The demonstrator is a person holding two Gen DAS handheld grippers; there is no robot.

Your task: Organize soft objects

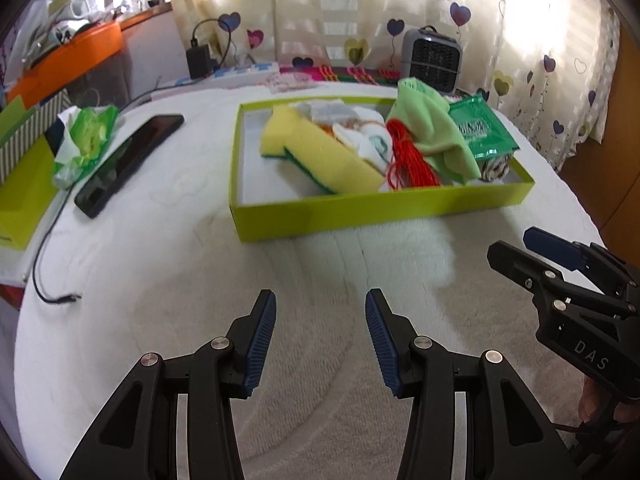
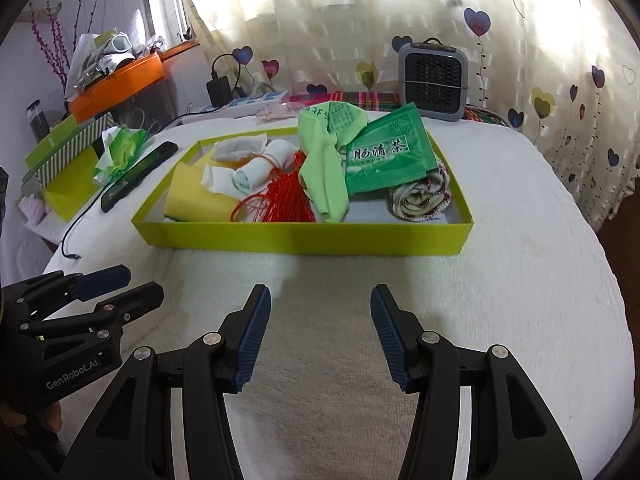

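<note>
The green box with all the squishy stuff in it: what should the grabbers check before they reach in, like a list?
1. Left gripper open with nothing between its pads: ok.
2. Right gripper open and holding nothing: ok.
3. Green box sits flat on the white cover, open top: ok.
4. Bare cover between both grippers and the box front: ok.
5. Soft things apart enough to pick singly: not ok; the red string is tangled against the green cloth, and the tea packet lies over the rolled cloth.
6. Anything hidden under the yellow sponge: cannot tell.
</note>
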